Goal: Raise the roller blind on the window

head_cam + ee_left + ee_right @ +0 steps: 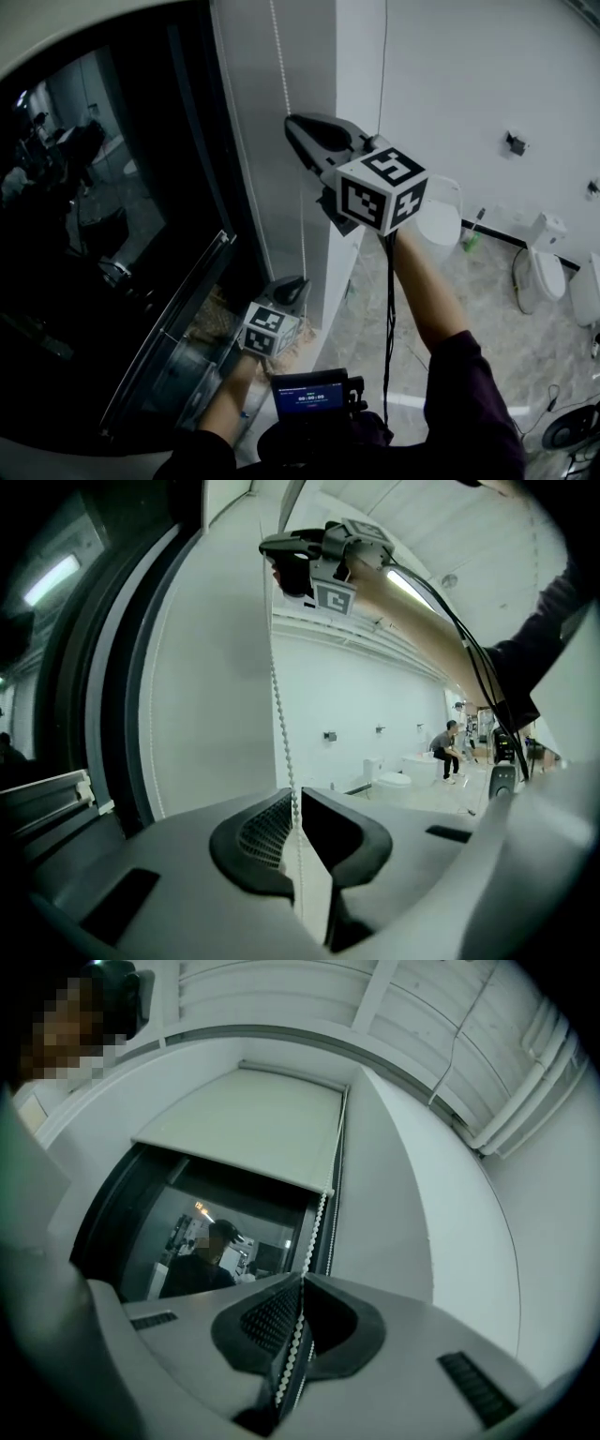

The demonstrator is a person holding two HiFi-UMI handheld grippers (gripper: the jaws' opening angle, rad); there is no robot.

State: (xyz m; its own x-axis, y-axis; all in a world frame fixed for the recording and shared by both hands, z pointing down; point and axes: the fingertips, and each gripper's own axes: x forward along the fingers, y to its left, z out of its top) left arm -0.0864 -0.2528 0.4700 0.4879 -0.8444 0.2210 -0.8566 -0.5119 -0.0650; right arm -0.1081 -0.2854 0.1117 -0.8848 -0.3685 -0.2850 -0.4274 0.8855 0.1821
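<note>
Two grips, one line. The window (112, 234) lies to my left, and its roller blind (248, 1129) covers only the upper part. The bead chain (278, 714) runs vertically beside the frame. My right gripper (302, 1283) is clamped on it high up, and my left gripper (295, 794) is clamped on it directly below. Judgement: any pull must follow the chain's axis.

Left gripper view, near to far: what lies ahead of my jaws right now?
left gripper, jaws closed on the bead chain → right gripper, higher up the same chain → toilet by the far wall
</note>
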